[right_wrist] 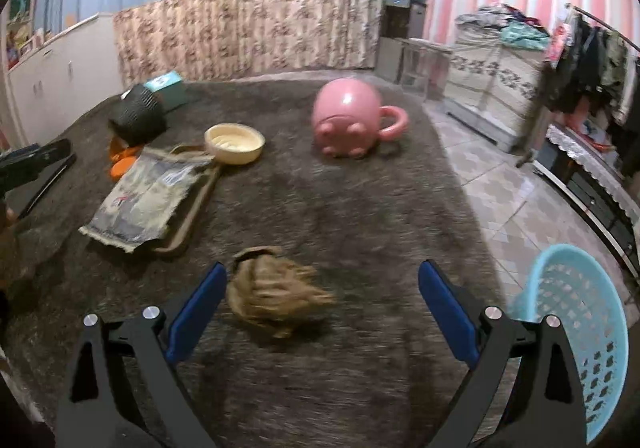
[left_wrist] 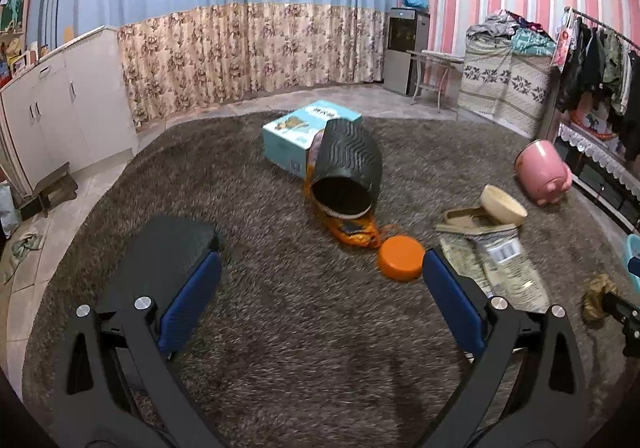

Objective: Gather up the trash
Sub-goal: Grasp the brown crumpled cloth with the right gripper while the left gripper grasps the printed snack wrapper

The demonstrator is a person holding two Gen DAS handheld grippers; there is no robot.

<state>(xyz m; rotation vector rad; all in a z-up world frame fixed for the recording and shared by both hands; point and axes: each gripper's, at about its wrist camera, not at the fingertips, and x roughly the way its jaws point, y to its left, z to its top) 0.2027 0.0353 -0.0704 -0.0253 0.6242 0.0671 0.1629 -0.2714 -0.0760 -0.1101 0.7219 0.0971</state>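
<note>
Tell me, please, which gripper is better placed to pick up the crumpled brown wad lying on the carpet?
Probably the right gripper: its open fingers already frame the crumpled brown wad, and the blue basket sits beside it. The left gripper, also open, faces the orange lid instead.

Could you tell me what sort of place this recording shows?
Most likely a lived-in room of a home: a shaggy carpet strewn with litter, long curtains along the wall, and a loaded clothes rack at the side.

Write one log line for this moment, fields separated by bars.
left gripper open, empty | right gripper open over brown crumpled wad | blue basket at right
</note>
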